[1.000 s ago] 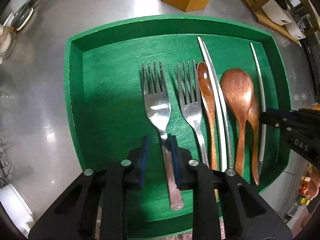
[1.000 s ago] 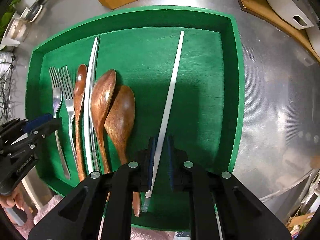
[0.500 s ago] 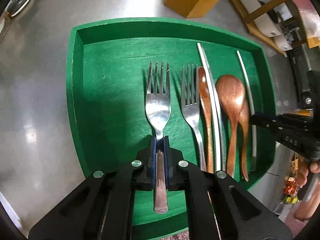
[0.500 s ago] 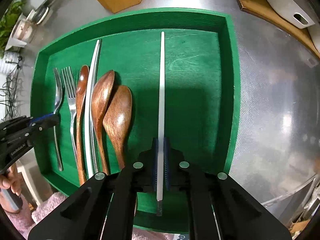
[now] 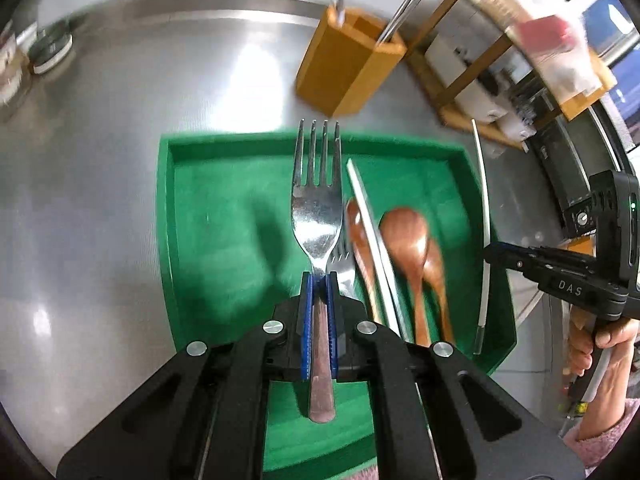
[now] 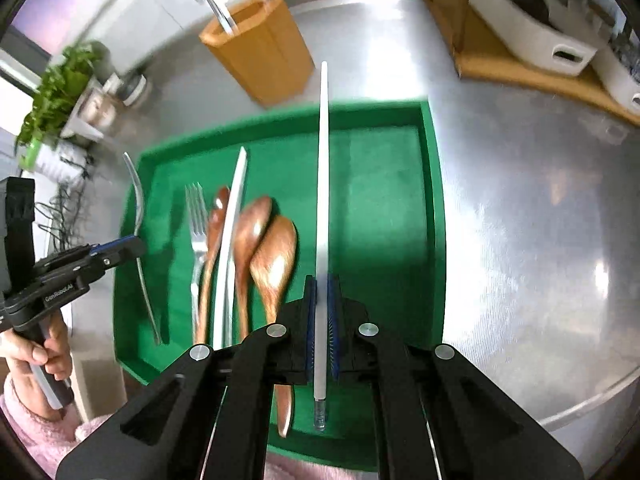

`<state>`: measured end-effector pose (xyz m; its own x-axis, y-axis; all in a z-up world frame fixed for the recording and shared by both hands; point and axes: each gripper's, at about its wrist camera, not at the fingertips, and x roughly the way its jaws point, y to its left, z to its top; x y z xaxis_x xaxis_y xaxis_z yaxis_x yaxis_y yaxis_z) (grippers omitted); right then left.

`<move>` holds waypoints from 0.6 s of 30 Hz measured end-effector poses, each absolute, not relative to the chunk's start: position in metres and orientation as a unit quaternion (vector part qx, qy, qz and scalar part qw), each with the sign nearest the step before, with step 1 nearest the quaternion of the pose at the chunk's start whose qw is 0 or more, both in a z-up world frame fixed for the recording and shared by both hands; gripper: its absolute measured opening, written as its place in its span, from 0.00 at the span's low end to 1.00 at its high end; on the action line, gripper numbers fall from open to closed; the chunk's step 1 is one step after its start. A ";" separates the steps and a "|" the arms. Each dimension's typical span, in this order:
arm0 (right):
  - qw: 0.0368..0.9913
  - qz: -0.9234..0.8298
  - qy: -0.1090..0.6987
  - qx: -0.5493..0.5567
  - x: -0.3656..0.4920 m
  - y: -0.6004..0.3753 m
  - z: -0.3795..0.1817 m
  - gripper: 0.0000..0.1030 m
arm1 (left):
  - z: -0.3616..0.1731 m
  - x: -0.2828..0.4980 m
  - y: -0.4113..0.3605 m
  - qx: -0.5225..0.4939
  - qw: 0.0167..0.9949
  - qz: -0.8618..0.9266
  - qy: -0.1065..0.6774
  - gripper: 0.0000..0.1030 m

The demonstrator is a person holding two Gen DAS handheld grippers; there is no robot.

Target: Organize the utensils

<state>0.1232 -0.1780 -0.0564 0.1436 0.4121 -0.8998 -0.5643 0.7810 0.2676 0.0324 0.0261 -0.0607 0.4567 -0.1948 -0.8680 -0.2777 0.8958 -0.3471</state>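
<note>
Left black two-finger gripper [image 5: 319,280] clamps my shiny steel fork [image 5: 317,204]; right black gripper [image 6: 321,280] clamps my long white chopstick [image 6: 322,184] above the green tray [image 6: 434,208].

Both views are bright and evenly lit from overhead. The brushed steel counter [image 5: 100,200] throws broad white glare patches, the strongest just left of the tall orange wooden utensil holder [image 5: 348,68] in the left view; smaller hot spots sit well right of the green rectangular tray [image 6: 434,208] in the right view. Motion blur smears the tray's rim, the brown wooden spoons [image 5: 404,232] inside it and the shelving beyond the holder, while the black gripper frames stay sharp. A soft dark shadow lies on the tray floor left of the held steel fork [image 5: 318,208]. Fisheye bending curves the counter edge, and the corners vignette to black.
</note>
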 end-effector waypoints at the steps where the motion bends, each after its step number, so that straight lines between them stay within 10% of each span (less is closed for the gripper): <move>1: 0.762 0.327 0.555 -0.062 0.123 -0.179 -0.052 0.06 | -0.057 0.031 0.026 -0.226 0.832 0.023 0.507 0.05; 18: 0.874 0.343 0.345 -0.020 0.128 -0.150 0.006 0.06 | -0.004 0.043 0.027 -0.182 0.927 0.066 0.322 0.05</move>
